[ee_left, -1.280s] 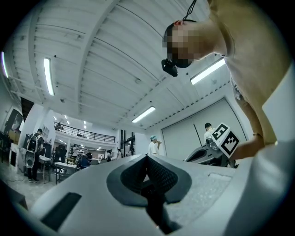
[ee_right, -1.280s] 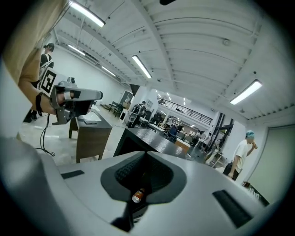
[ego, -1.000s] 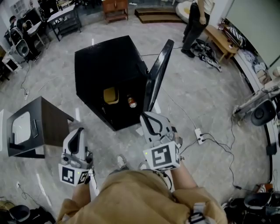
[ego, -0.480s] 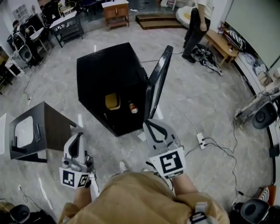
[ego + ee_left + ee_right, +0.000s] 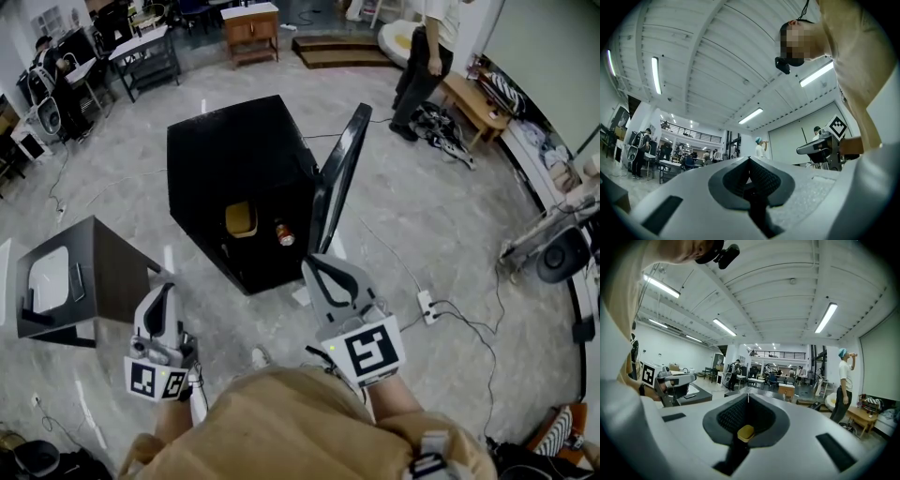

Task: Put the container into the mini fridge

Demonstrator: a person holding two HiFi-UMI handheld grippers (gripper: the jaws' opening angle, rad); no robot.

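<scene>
The right gripper [image 5: 314, 264] is holding its jaws pressed together with nothing between them. The left gripper [image 5: 166, 291] is doing the same, tips meeting and empty. In the head view both are hovering low over the floor [image 5: 441, 216], well apart from each other, with the right one reaching further forward.

Out from the right tips, the open door [image 5: 339, 169] is standing just beyond them at 12 o'clock. It is showing edge-on as a thin upright slab, its long line running away toward 1 o'clock. From the left tips the door is lying much further off, at about 2 o'clock.

The fridge [image 5: 234, 150] is facing the person with its front open. The yellow container [image 5: 241, 218] is already sitting inside it, at 11 o'clock from the right tips and 1 o'clock from the left. A small can [image 5: 284, 234] is resting just beside it, toward 4 o'clock.

Since the container is looking placed, I am judging that shutting the door is what is remaining. The right gripper is the nearer one. It is needing to get round to the door's 3 o'clock face and push toward 9 o'clock.
</scene>
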